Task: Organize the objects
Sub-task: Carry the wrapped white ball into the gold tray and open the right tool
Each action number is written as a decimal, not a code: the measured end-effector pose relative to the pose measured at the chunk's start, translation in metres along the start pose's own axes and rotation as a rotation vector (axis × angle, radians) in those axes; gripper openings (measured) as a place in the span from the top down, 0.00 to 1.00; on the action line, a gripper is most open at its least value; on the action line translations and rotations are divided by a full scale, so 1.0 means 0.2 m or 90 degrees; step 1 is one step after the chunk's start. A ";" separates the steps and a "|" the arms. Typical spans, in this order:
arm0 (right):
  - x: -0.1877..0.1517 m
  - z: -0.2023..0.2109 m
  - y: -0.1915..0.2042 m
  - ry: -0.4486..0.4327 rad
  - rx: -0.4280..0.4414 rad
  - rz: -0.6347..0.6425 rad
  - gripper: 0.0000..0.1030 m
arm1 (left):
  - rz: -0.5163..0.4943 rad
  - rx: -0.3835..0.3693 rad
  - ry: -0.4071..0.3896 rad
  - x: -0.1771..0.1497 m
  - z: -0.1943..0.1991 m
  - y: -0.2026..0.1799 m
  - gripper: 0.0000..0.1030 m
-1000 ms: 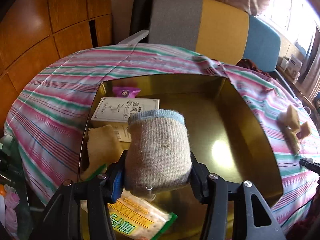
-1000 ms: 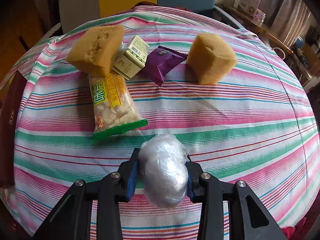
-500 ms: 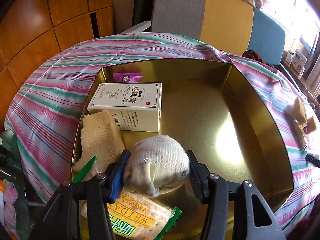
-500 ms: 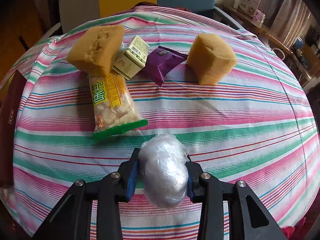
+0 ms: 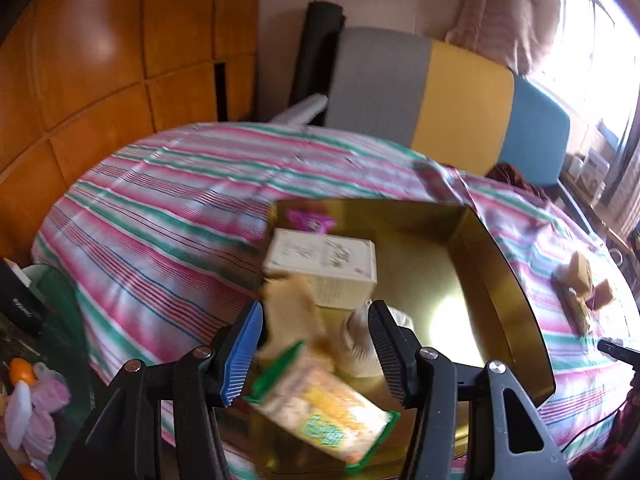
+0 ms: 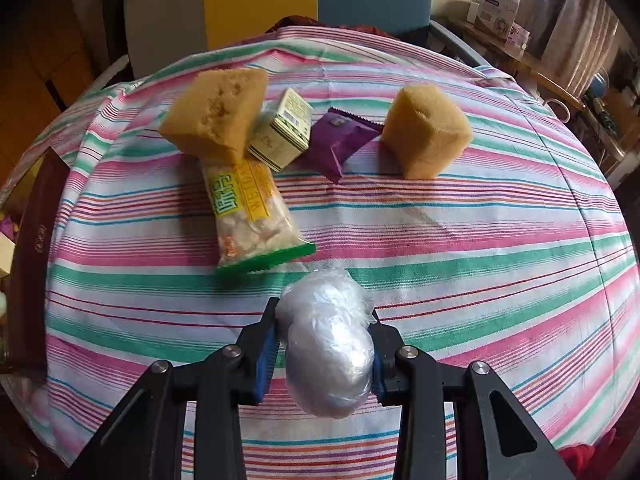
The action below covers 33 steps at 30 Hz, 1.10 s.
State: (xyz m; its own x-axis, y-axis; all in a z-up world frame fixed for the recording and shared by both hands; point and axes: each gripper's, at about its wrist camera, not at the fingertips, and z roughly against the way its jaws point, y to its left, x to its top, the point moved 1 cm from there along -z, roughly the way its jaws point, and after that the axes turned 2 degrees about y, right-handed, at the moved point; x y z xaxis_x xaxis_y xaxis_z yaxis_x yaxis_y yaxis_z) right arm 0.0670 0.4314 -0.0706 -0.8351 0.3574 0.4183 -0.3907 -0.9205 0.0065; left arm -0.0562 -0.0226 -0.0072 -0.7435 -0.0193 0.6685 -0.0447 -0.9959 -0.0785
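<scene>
Left hand-held gripper [image 5: 316, 344]: jaws spread wide, grasping nothing, poised above the near end of the gold tray [image 5: 504, 280]. View blurred. Below the jaws, inside the tray: a snack bag [image 5: 324, 412] with green trim nearest, a tan sponge [image 5: 292, 312] just past it, and a pale rolled sock [image 5: 358, 344] close beside the right finger, lying loose. Farther in, a white box [image 5: 324, 268], then a purple packet [image 5: 310, 220] at the far wall. Tray sits on the striped cloth [image 5: 160, 216] of the desk.

Right hand-held gripper [image 6: 324, 344]: clenched on a plastic-wrapped ball [image 6: 328, 348], held over the striped cloth [image 6: 440, 248]. Beyond it, a second snack bag [image 6: 250, 216] lies flat. At its far end a large sponge [image 6: 218, 118] leans on it, touching a small green box [image 6: 284, 134]. Right of that a purple sachet [image 6: 340, 144], then another sponge [image 6: 426, 136] just beside it. Chair backs behind the desk.
</scene>
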 end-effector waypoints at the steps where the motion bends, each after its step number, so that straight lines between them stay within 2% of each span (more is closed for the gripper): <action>1: 0.00 0.03 0.02 -0.009 0.005 -0.004 0.63 | 0.000 0.003 -0.006 0.00 0.01 0.02 0.46; 7: 0.02 0.25 0.21 -0.075 0.065 0.023 0.63 | -0.016 -0.004 -0.038 0.00 0.10 0.02 0.46; 11: 0.05 0.40 0.52 -0.107 0.143 0.089 0.63 | -0.021 -0.018 -0.050 -0.01 0.13 -0.01 0.46; 14: 0.05 0.45 0.84 -0.108 0.212 0.155 0.63 | -0.027 -0.023 -0.056 -0.01 0.14 -0.03 0.46; 20: -0.02 0.40 1.38 -0.069 0.296 0.266 0.63 | -0.040 -0.022 -0.066 -0.04 0.17 -0.04 0.46; 23: -0.07 0.34 1.58 -0.041 0.312 0.309 0.63 | -0.035 -0.029 -0.058 -0.05 0.16 -0.02 0.46; 28: -0.16 0.22 1.77 0.011 0.317 0.353 0.61 | -0.028 -0.034 -0.046 -0.07 0.13 -0.01 0.46; 31: -0.20 0.16 1.82 0.036 0.319 0.362 0.54 | -0.025 -0.035 -0.040 -0.08 0.11 0.00 0.46; 33: -0.23 0.15 1.84 0.042 0.333 0.365 0.45 | -0.023 -0.034 -0.037 -0.08 0.11 0.01 0.46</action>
State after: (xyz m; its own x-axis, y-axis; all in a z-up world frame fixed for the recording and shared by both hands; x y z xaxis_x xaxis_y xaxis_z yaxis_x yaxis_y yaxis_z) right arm -0.0272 0.0728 -0.0606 -0.8793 -0.2038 0.4304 0.3290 -0.9134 0.2398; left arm -0.0298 -0.0254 -0.0029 -0.7011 0.0095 0.7130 -0.1069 -0.9900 -0.0919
